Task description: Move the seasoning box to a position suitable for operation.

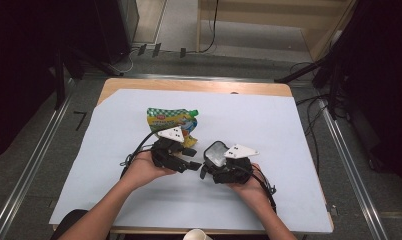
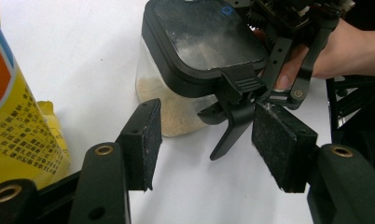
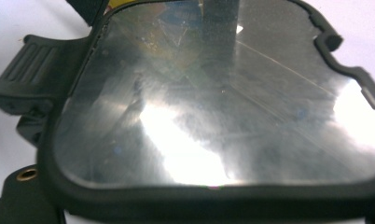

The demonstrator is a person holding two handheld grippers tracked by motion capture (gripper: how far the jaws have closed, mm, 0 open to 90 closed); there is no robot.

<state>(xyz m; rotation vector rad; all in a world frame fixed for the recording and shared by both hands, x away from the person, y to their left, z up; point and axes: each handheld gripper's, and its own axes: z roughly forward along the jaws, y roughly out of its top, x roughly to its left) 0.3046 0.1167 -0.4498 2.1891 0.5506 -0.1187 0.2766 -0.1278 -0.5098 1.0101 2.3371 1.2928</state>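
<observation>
A clear plastic container [image 2: 176,100] with a black-rimmed lid [image 2: 204,42] stands near the middle of the pale sheet [image 1: 289,150] that covers the table, with a layer of pale, sandy powder in its bottom. The lid has a see-through window and a black latch [image 2: 234,109] that hangs down over one side.

The left gripper [image 2: 202,140] is half open, with nothing between its pads. Its right pad [image 2: 276,140] sits just beside the latch; whether they touch is unclear. The left pad [image 2: 143,140] stands apart from the container wall.

The right gripper [image 1: 228,167] is at the container from the opposite side, tight against it. In the right gripper view the lid window [image 3: 213,93] sits so close that the jaws are hidden, and their state cannot be told.

A yellow and green spouted pouch [image 1: 170,122] lies just beyond the left gripper. A white cup [image 1: 197,234] stands at the table's near edge.
</observation>
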